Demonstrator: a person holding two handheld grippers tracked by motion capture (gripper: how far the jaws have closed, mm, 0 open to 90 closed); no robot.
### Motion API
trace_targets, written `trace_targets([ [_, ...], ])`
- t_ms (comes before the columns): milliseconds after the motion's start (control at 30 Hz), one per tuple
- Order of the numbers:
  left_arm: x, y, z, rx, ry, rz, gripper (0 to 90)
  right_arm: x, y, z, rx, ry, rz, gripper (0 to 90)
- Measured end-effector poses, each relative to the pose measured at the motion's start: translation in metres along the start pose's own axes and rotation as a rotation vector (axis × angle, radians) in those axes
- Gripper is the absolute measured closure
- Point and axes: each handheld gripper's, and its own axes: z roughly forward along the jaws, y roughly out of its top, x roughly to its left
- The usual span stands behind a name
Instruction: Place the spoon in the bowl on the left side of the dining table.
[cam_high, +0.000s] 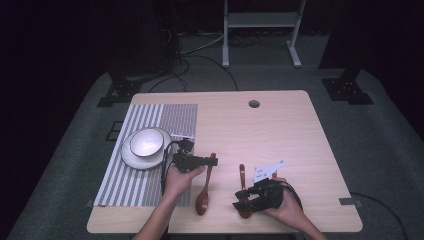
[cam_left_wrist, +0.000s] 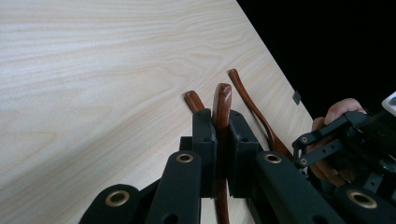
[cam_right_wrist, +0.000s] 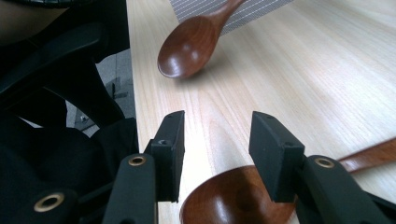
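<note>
My left gripper (cam_high: 210, 160) (cam_left_wrist: 222, 135) is shut on the handle of a brown wooden spoon (cam_high: 204, 192) (cam_left_wrist: 222, 100). That spoon's bowl (cam_right_wrist: 186, 46) hangs tilted, just off the table near the front edge, with a shadow beneath it. A second wooden spoon (cam_high: 242, 175) (cam_left_wrist: 252, 105) lies on the table to the right. My right gripper (cam_high: 241, 202) (cam_right_wrist: 217, 135) stands open over it. The second spoon's bowl (cam_right_wrist: 229, 203) sits low between the jaws, whose pads are clear of it, and its handle runs off to the right.
A white bowl (cam_high: 146, 141) on a white plate (cam_high: 131, 159) rests on a striped placemat (cam_high: 165, 117) at the table's left. A cable hole (cam_high: 254, 104) lies near the far edge. The table's front edge (cam_high: 225, 229) is close below both hands.
</note>
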Motion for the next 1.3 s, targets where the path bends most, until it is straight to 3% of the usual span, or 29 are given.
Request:
trace_targets([
  [533, 0.0, 0.017, -0.014, 0.011, 0.062, 0.038, 84.1, -0.003, -0.007, -0.027, -0.03, -0.04, 0.036, 52.1],
  [900, 0.003, 0.033, -0.032, 0.004, 0.101, 0.048, 84.1, -0.004, -0.01, -0.044, -0.048, -0.064, 0.06, 51.3],
  [1300, 0.006, 0.048, -0.047, 0.011, 0.113, 0.052, 84.0, -0.006, -0.01, -0.052, -0.06, -0.076, 0.077, 50.5],
])
